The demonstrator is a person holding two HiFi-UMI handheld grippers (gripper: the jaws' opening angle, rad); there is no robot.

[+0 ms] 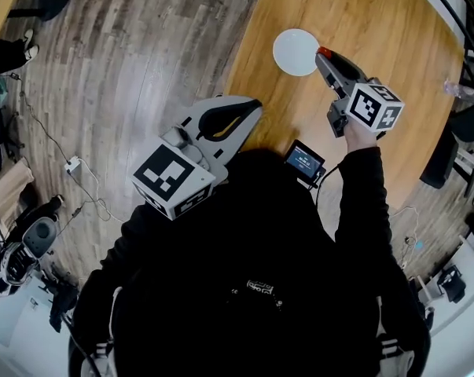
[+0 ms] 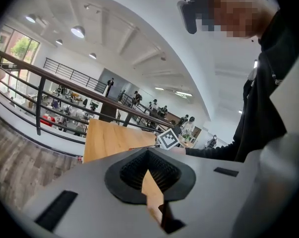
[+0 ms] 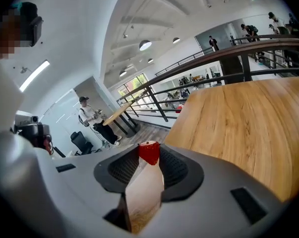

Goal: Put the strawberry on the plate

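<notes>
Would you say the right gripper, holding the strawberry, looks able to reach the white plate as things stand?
Probably yes: the right gripper, shut on the strawberry, sits by the plate's edge in the head view, and nothing stands between them on the table.

The right gripper (image 3: 148,159) pinches a red strawberry (image 3: 149,151) at its jaw tips, just left of the wooden table's (image 3: 238,128) near edge. A dark railing (image 3: 213,59) runs behind the table. Far left of it stands a person (image 3: 89,118).

On the table (image 1: 378,30), the plate (image 1: 296,52) has the strawberry (image 3: 149,152) in the right gripper (image 1: 323,54) at its three o'clock, the left gripper (image 1: 255,106) at seven.
</notes>
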